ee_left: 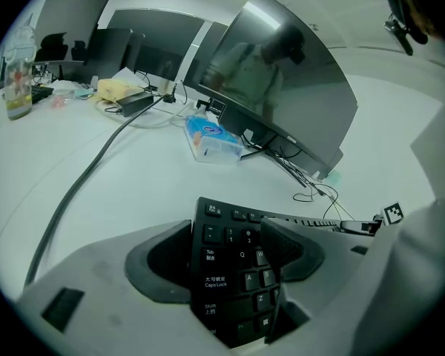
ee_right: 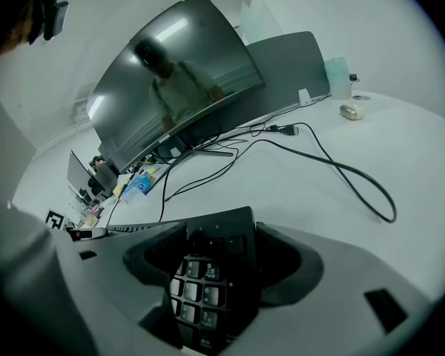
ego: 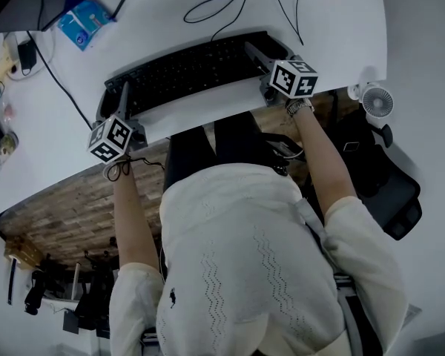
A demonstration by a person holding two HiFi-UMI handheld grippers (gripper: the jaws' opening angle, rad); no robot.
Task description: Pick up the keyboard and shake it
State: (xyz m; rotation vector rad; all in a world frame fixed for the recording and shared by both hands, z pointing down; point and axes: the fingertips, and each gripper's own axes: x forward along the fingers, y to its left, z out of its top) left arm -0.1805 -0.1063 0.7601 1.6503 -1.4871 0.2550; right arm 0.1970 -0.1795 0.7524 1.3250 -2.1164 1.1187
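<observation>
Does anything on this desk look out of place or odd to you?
Only the black keyboard: the left claw and right claw each pinch one end, near the white desk's front edge. Nothing looks spilled or broken.

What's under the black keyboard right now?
Only the white desk shows around the black keyboard; whatever lies directly beneath is covered. Left gripper and right gripper clamp its ends.

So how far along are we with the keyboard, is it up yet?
Done: both ends look gripped. The left claw sits closed over the Tab end of the keyboard, and the right claw over the number-pad end. In hand: the lift. The head view shows the keyboard low at the near edge of the desk, and I cannot tell whether it has cleared the surface. Left: raising it clear and shaking it.
</observation>
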